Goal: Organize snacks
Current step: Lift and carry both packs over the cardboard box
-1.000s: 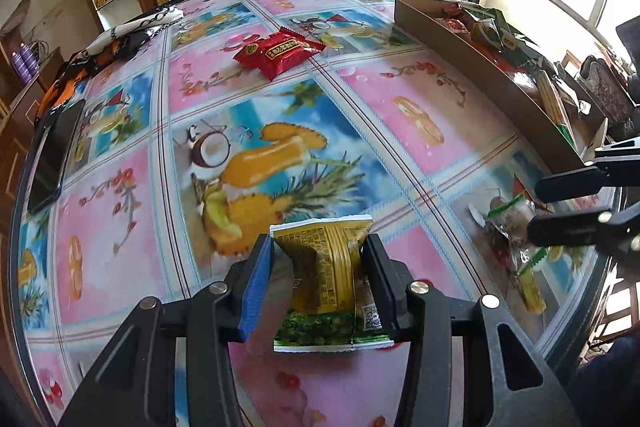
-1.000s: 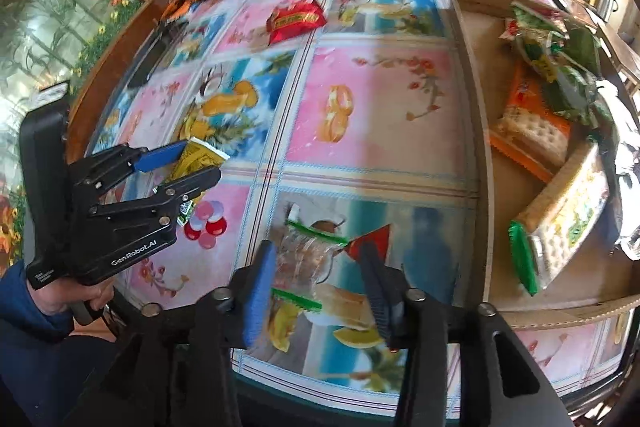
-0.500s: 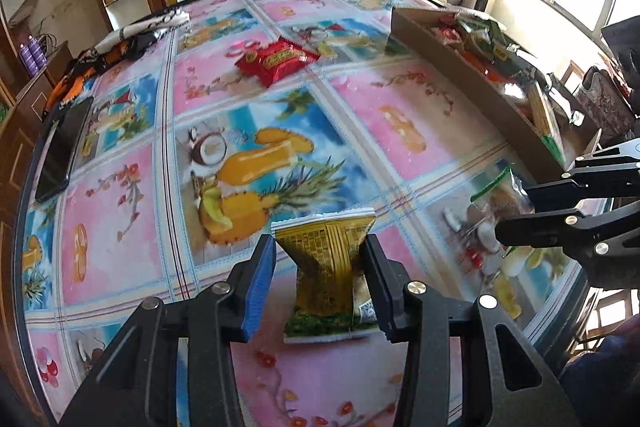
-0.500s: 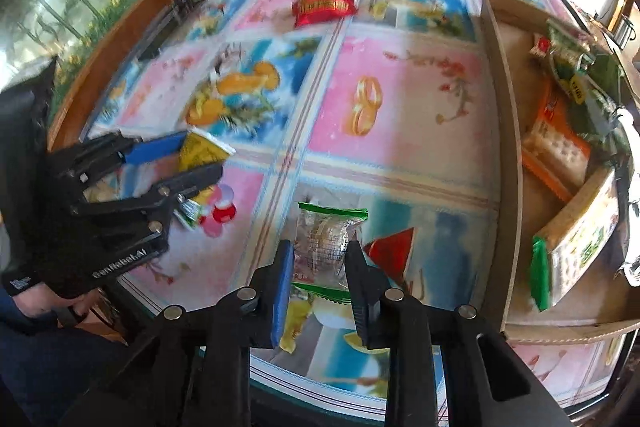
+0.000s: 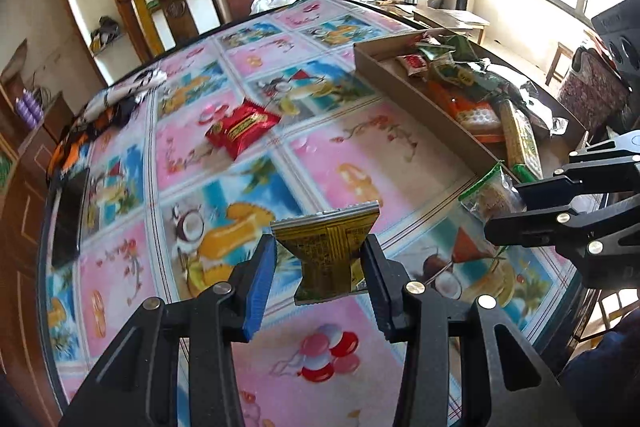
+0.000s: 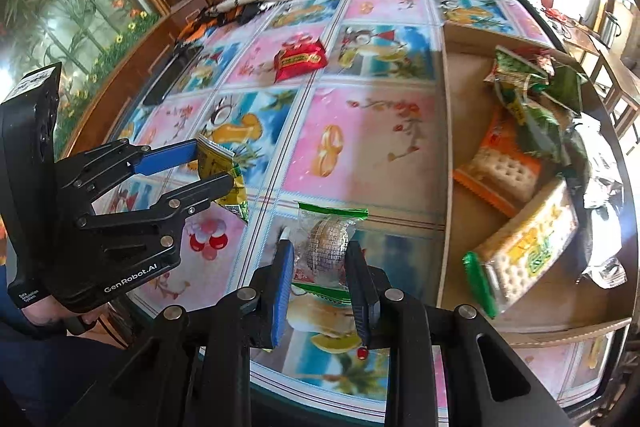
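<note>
My left gripper (image 5: 318,263) is shut on a yellow-green snack packet (image 5: 330,251) and holds it above the table; it also shows in the right wrist view (image 6: 218,165). My right gripper (image 6: 322,267) is shut on a clear packet with green ends (image 6: 326,247), lifted off the table, also visible in the left wrist view (image 5: 490,193). A red snack packet (image 5: 240,127) lies on the table further back, also in the right wrist view (image 6: 300,59). A cardboard tray (image 6: 448,131) on the right holds several snack packets.
A flowery tablecloth (image 5: 380,155) covers the round table. A dark phone (image 5: 70,211) lies near the left edge. Cloth items (image 5: 112,103) sit at the far left. A wooden chair (image 5: 172,3) stands behind the table.
Both grippers have lifted their packets off the table. The right gripper has closed on the clear packet and raised it towards the tray side.
</note>
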The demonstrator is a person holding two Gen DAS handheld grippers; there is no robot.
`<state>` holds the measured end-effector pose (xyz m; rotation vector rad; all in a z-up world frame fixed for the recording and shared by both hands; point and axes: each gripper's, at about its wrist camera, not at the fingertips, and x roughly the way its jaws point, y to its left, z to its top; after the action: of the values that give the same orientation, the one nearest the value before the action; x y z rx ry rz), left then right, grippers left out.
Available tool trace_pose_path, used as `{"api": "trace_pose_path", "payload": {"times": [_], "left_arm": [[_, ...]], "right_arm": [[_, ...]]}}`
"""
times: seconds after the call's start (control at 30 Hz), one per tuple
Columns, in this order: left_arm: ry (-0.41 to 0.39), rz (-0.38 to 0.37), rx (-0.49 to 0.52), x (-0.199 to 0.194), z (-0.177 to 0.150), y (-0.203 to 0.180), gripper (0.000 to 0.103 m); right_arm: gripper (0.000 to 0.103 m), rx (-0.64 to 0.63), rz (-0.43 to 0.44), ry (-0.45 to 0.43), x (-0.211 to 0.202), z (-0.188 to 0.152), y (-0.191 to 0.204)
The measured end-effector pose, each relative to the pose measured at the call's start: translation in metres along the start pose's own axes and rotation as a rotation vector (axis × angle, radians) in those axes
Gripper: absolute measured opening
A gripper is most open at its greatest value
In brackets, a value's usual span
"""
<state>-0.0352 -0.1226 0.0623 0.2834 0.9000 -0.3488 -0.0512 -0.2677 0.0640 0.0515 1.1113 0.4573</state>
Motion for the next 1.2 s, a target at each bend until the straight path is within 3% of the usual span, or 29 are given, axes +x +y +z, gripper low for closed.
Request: {"api": "trace_pose_path", "payload": {"times": [0.57, 1.2], "left_arm": [[-0.022, -0.01, 0.095, 0.003, 0.029, -0.036, 0.042], [-0.042, -0.072, 0.165, 0.011, 0.064, -0.084, 0.042]], "right_arm": [[0.028, 0.1, -0.017, -0.054, -0.023, -0.009, -0.038], [0.028, 0.287, -0.058, -0.116, -0.055, -0.029, -0.112]]}}
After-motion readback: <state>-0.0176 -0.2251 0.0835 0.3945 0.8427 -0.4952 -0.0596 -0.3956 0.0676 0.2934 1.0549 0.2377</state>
